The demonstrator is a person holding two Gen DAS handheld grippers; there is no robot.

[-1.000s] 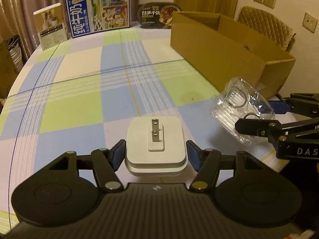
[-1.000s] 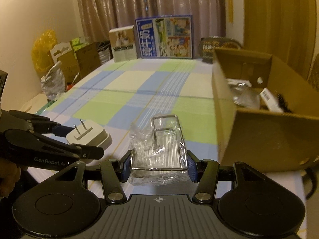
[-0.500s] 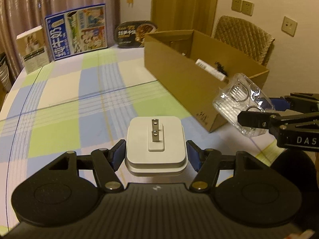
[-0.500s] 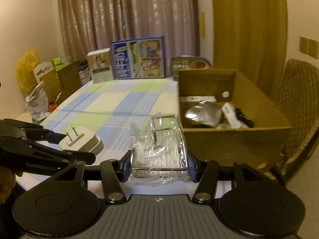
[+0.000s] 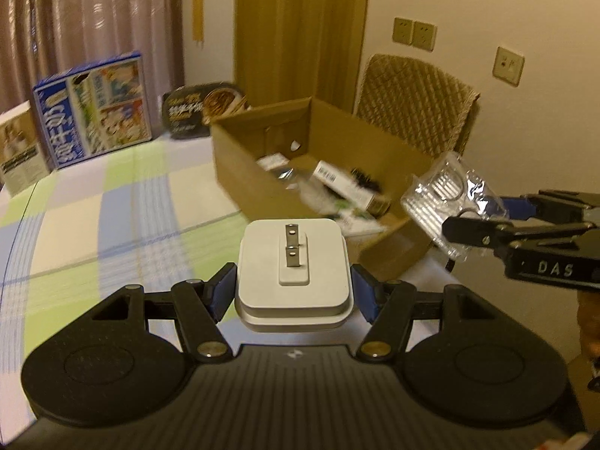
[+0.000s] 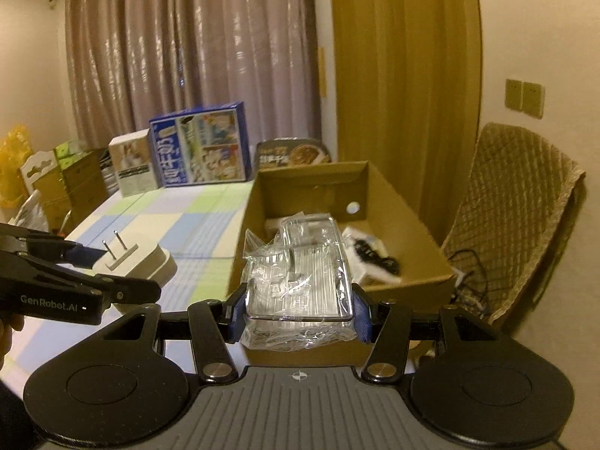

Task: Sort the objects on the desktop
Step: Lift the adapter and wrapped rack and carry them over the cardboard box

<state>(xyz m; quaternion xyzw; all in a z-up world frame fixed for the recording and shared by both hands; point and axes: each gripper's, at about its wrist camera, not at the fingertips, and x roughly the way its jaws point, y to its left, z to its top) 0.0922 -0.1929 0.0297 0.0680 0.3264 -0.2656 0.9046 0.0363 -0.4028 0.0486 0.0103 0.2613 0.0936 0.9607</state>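
My left gripper (image 5: 294,288) is shut on a white plug adapter (image 5: 294,262), prongs facing forward, held in the air above the table near the front of an open cardboard box (image 5: 243,165). The adapter also shows in the right wrist view (image 6: 150,264). My right gripper (image 6: 298,309) is shut on a clear plastic-wrapped packet with a metal frame inside (image 6: 300,281), held over the box's near end (image 6: 408,287). The packet shows at the right of the left wrist view (image 5: 446,202). The box holds several items.
A checked tablecloth (image 5: 112,225) covers the table. At its far end stand a blue milk carton box (image 5: 93,105), a small white box (image 5: 18,150) and a dark food tray (image 5: 202,108). A wicker chair (image 6: 513,217) stands right of the box.
Both grippers have risen and moved forward and right with their loads, from low over the table to above the cardboard box's near end. Both grips are unchanged.
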